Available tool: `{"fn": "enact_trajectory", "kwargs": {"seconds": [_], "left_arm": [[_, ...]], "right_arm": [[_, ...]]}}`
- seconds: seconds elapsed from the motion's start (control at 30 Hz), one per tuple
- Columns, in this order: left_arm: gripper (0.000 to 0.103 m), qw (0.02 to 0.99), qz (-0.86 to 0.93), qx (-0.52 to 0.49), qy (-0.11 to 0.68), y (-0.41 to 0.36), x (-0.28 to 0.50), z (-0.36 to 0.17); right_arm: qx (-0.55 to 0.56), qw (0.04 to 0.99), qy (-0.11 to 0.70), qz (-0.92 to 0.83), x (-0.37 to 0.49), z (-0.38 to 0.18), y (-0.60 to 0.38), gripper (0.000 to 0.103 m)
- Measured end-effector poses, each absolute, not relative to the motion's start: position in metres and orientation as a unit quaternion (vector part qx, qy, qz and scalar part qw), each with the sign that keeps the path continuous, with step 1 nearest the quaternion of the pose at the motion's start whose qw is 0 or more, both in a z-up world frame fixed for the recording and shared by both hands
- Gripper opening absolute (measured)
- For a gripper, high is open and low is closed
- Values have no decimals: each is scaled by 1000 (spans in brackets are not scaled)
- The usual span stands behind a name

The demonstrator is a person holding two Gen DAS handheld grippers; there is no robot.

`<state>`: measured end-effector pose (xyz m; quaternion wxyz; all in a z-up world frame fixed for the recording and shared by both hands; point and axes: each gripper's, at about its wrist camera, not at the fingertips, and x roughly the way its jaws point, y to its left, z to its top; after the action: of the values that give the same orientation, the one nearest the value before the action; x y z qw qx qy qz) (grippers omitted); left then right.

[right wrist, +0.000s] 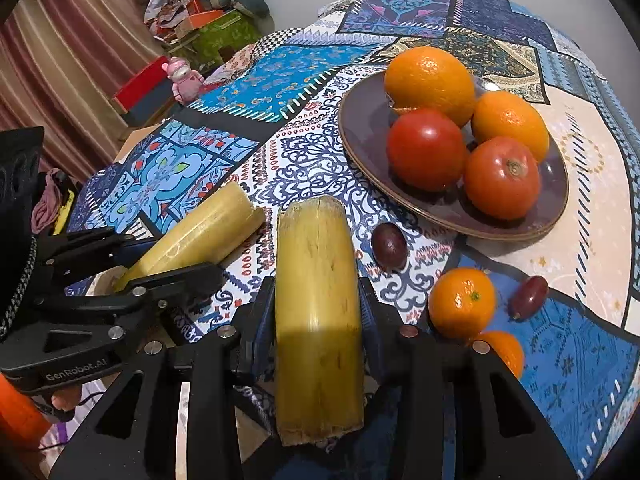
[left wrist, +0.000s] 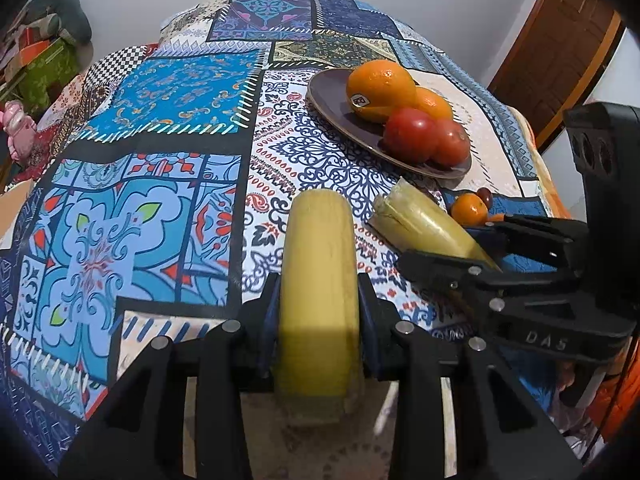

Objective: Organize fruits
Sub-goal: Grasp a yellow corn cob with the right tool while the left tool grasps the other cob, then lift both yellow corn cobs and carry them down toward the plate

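Each gripper clamps its own cane piece: left gripper [left wrist: 320, 312] on one [left wrist: 320, 260], right gripper [right wrist: 318, 312] on another [right wrist: 316, 280], both held near the plate [right wrist: 360, 128]. The plate's fruit crowds it; a cane laid there could roll off or nudge a tomato [right wrist: 426, 148] out.

third small orange [right wrist: 505, 350] half-hidden behind right gripper [right wrist: 319, 300]
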<state>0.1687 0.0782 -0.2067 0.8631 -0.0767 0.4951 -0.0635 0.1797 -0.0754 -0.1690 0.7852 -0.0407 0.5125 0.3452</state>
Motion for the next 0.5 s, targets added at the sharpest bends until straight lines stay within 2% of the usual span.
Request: {"fn": "enact_trajectory", "kwargs": {"seconds": [0.5], "left_arm": [[36,876,-43,-75,474,84,164,-185]], "right_arm": [[-4,801,482,356,174,-139,-91,35]]}}
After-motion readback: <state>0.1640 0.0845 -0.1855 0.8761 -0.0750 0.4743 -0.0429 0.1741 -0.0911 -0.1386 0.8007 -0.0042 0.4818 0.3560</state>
